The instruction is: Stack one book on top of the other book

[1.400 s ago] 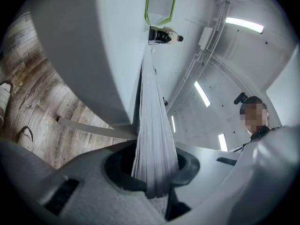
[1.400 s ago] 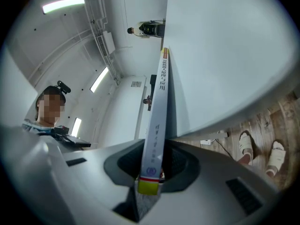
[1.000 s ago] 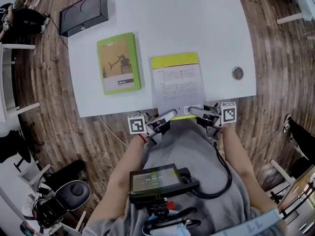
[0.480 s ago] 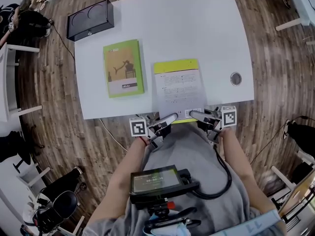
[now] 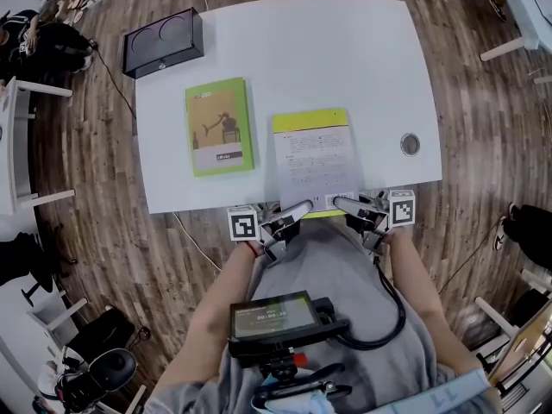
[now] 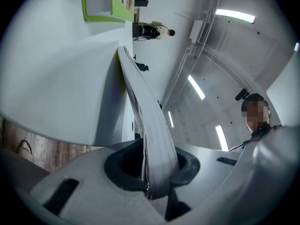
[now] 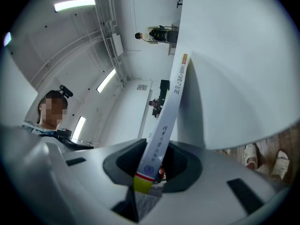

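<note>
The white book [image 5: 314, 158] lies on the desk [image 5: 285, 50] straight in front of the person; its near end juts past the desk's near edge, and that overhang looks like the reason for the hold, since it lets each claw get one jaw above and one below the cover without scraping the top. The left claw [image 5: 302, 205] pinches the near left corner; in the left gripper view the page edge [image 6: 151, 139] sits pressed between its jaws. The right claw [image 5: 339, 201] pinches the near right corner; in the right gripper view the printed spine [image 7: 165, 125] is clamped the same way. Both claws point level along the desk. Two grips at one end should keep a thin, bendy book from sagging or twisting when it is carried; the pages already bow a little in the left gripper view. The far end seems to rest on the desk; I cannot tell for sure.

The white book's long axis runs from the person straight away across the desk; spine on the right, page edge on the left, a yellow band at the far end. The green book [image 5: 219, 126] lies flat, cover up, to its left and a little farther off, apart from it, with its long axis nearly parallel; so a sideways carry with scarcely any turn should lay one squarely on the other. A black box [image 5: 164, 41] sits at the far left corner, well clear.
</note>
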